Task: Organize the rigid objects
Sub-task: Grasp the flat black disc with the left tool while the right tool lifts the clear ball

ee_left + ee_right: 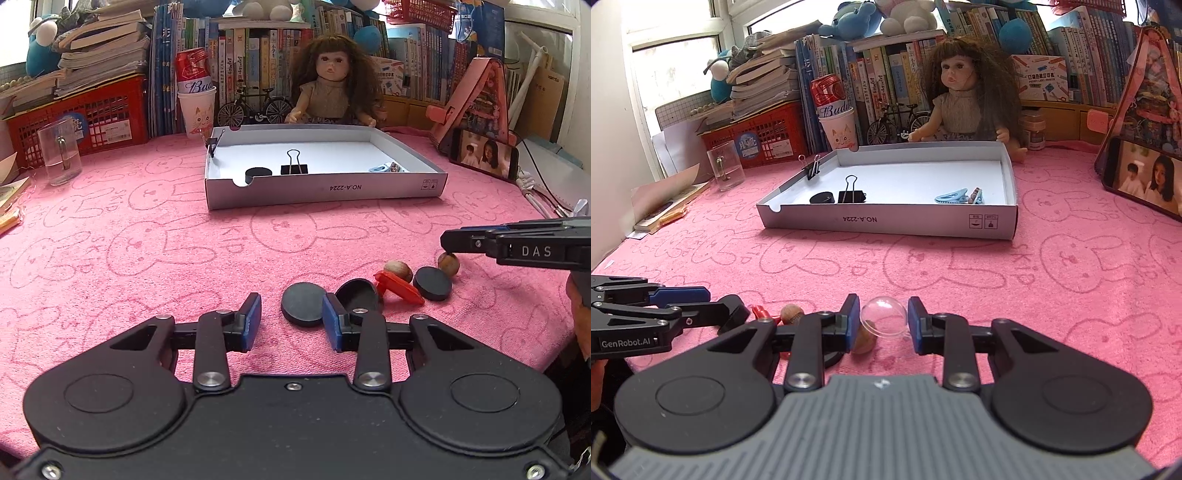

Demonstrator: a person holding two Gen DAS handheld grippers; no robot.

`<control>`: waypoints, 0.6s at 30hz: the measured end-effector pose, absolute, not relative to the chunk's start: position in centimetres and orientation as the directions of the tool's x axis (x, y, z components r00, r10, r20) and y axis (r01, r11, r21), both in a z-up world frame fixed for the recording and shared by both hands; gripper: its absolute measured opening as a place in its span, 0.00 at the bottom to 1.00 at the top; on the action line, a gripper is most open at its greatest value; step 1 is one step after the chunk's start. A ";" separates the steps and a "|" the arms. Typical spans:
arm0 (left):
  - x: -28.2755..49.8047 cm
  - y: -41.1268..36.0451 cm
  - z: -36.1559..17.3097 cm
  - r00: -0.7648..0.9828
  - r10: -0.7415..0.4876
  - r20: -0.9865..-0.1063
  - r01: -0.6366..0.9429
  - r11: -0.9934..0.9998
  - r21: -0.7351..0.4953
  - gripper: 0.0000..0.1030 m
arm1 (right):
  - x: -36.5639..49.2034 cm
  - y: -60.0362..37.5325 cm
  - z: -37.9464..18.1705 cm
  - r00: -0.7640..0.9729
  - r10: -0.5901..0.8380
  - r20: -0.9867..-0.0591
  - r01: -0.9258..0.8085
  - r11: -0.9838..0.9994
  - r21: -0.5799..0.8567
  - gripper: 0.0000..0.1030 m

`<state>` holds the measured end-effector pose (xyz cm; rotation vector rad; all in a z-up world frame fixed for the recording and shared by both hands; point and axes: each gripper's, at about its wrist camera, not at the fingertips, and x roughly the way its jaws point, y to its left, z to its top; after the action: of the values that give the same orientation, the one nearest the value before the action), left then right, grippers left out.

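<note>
A white shallow box [325, 192] [886, 223] lies on the pink cloth, holding a black disc [258, 172], a black binder clip [294, 168] and a blue clip [951, 196]. Near me lie black discs [303, 303] [432, 283], a black cap [357, 293], a red clip [399, 288] and two nuts [399, 270] [448, 264]. My left gripper [291, 323] is open, its jaws either side of the nearest disc. My right gripper [882, 321] is open around a clear dome [883, 317], not visibly pressing it; a nut [866, 338] sits beside it.
A doll [328, 88] and toy bicycle [255, 107] stand behind the box. A glass mug [61, 153], red crate [85, 118] and paper cup [197, 110] are at back left. A phone [484, 155] plays video at right. Books line the back.
</note>
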<state>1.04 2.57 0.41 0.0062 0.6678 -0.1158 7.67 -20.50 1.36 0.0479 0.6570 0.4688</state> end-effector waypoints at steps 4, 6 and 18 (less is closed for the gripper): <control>0.8 2.7 0.4 0.779 -0.107 -0.618 0.111 0.993 -0.032 0.33 | 7.8 -20.6 1.3 0.697 0.427 -0.576 -0.396 0.899 0.188 0.32; 0.9 2.5 0.3 0.779 -0.112 -0.617 0.114 0.993 -0.036 0.33 | 7.9 -20.6 1.2 0.697 0.426 -0.577 -0.395 0.899 0.188 0.32; 1.9 1.2 0.0 0.792 -0.086 -0.604 0.099 0.995 -0.012 0.28 | 8.1 -20.6 1.1 0.712 0.408 -0.571 -0.379 0.908 0.177 0.32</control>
<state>1.95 1.22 -0.01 0.0201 0.6485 -0.0992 8.15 -20.64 1.14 0.0484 0.6442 0.4366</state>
